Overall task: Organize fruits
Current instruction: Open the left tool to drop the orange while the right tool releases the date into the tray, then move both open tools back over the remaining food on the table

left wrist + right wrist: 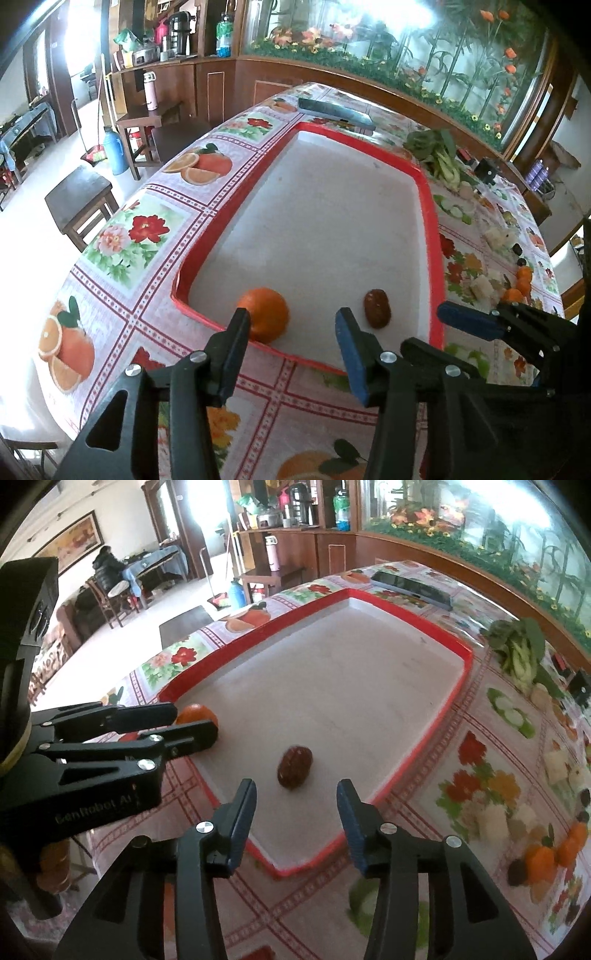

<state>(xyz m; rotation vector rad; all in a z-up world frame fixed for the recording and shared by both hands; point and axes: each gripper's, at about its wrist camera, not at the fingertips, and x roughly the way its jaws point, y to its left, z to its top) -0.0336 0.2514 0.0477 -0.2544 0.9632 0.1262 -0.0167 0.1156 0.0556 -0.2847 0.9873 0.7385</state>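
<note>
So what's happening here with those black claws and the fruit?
Someone is sorting fruit into a red tray using two hand-held grippers. An orange and a small dark red fruit already lie inside it, near the front edge. The left gripper sits open by the orange, the right gripper open just behind the red fruit. Neither holds anything.

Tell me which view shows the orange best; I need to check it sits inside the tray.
The left wrist view: the orange lies nearly whole in the red tray's near corner. In the right wrist view the left gripper hides most of the orange.
</note>
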